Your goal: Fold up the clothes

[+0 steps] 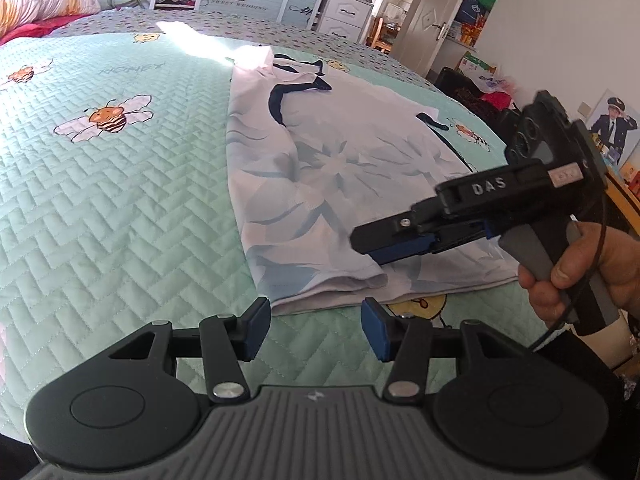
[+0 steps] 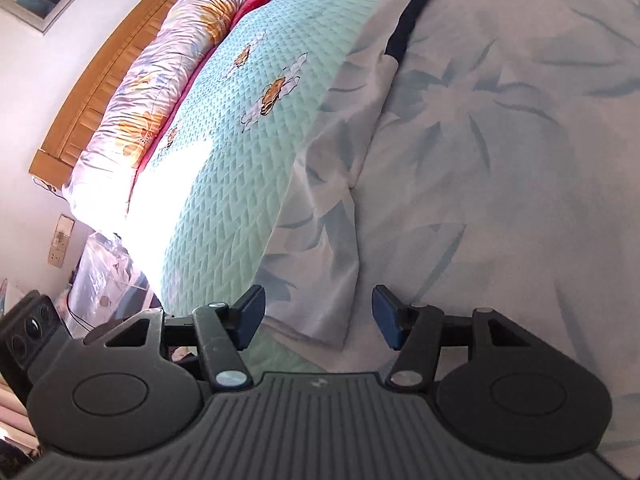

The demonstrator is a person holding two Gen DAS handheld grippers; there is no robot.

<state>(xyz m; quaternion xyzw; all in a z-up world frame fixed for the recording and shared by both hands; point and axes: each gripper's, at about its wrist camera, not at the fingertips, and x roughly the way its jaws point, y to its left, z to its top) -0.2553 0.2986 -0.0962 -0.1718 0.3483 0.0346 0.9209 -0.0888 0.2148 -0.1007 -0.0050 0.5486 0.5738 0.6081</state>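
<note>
Shirt [image 1: 352,168]: was laid flat on the bedspread [image 1: 120,200], right of the bed's middle.
Folded side: was turned over onto the shirt's left part.
Left gripper [image 1: 312,328]: was held just before the shirt's near hem, over the bedspread.
Right gripper [image 1: 384,246]: was held above the shirt's near right part.
Quilt [image 2: 160,80]: was bunched along the headboard [image 2: 92,76], at the bed's left end.
</note>
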